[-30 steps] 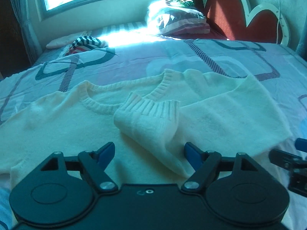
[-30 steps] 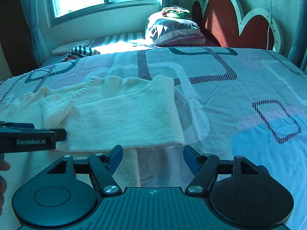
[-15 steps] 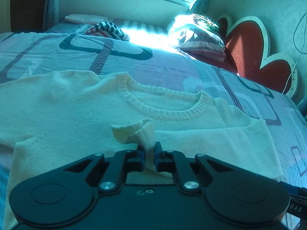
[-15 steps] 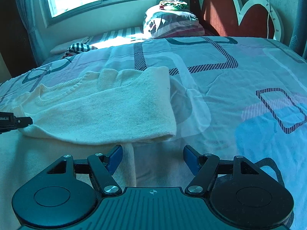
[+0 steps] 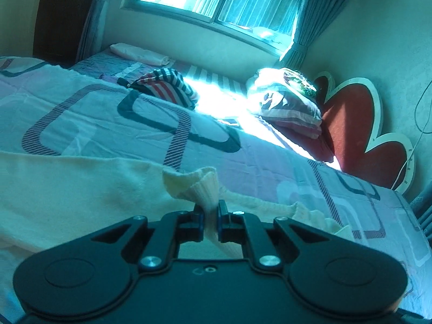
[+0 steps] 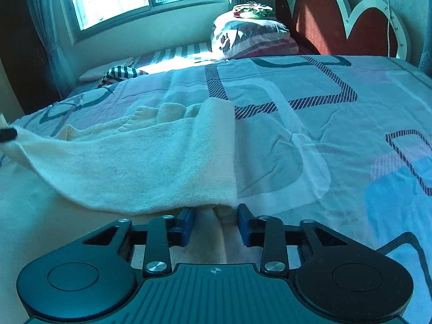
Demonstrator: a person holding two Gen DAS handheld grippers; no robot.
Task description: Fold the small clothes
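Left hand-held gripper point(image 5: 210, 217) higher, cuff point(image 5: 201, 185) pinched

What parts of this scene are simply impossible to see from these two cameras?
- Left wrist view: the sweater near edge, behind the left gripper body.
- Right wrist view: the sweater's far sleeve, cut off at the left edge.
- Right wrist view: whether the right gripper touches cloth; the fold overhangs it.
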